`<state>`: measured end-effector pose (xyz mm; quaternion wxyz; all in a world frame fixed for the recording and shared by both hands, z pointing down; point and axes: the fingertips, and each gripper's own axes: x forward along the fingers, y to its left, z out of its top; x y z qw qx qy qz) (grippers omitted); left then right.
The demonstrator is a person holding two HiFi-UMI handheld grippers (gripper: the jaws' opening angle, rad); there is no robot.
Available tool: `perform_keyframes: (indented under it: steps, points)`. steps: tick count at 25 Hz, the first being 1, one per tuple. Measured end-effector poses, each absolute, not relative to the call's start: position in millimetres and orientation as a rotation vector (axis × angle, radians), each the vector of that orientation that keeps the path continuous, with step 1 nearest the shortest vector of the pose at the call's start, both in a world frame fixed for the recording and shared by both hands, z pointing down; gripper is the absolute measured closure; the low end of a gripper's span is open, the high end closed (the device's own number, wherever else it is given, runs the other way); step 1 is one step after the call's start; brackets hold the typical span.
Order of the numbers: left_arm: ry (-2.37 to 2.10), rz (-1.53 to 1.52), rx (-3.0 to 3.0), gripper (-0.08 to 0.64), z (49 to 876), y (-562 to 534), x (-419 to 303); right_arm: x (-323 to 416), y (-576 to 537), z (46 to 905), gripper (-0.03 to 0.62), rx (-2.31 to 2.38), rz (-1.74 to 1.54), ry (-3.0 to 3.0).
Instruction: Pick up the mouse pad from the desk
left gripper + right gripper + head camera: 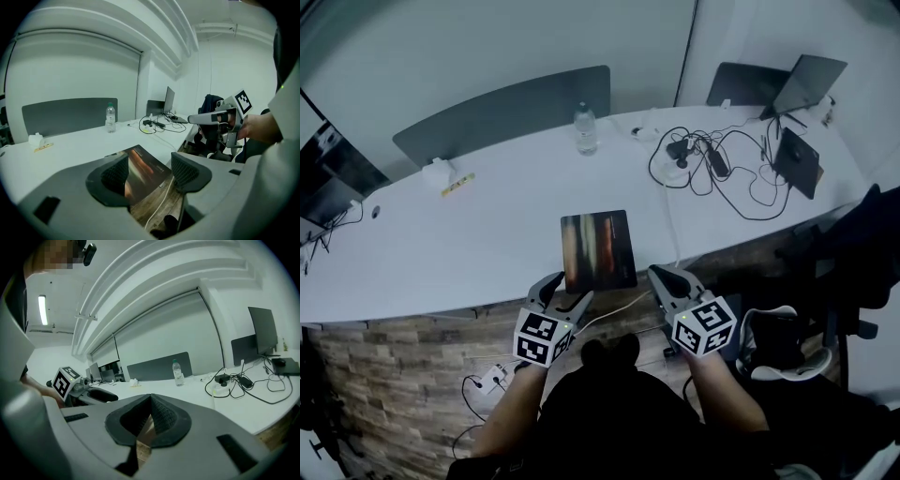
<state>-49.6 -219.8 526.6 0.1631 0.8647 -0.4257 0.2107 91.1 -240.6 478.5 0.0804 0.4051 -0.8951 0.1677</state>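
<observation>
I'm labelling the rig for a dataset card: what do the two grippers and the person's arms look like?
Both the left gripper and right gripper have pale grey moulded bodies; their fingers are lined with dark ribbed pads. Each carries a white cube with black square markers and a small green light. The person wears a dark top; the forearms are bare.

Mouse pad (598, 250) at the near edge of the desk (487, 234) — bottle (586, 129) behind it, cables (712, 161) off to its right

Clear water bottle (586, 129), tangled black cables (710, 164), open laptop (809, 84)
</observation>
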Motion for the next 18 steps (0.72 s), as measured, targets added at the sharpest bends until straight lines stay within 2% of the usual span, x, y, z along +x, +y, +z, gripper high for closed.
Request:
perform_keyframes:
  steps: [7, 18]
  points:
    - [-1.132, 0.593, 2.491, 0.258, 561, -243, -64, 65, -237, 478, 0.588, 1.251, 0.508, -2.615]
    - [-1.008, 0.653, 2.557, 0.214, 610, -283, -49, 83, -230, 509, 0.588, 1.318, 0.585, -2.491]
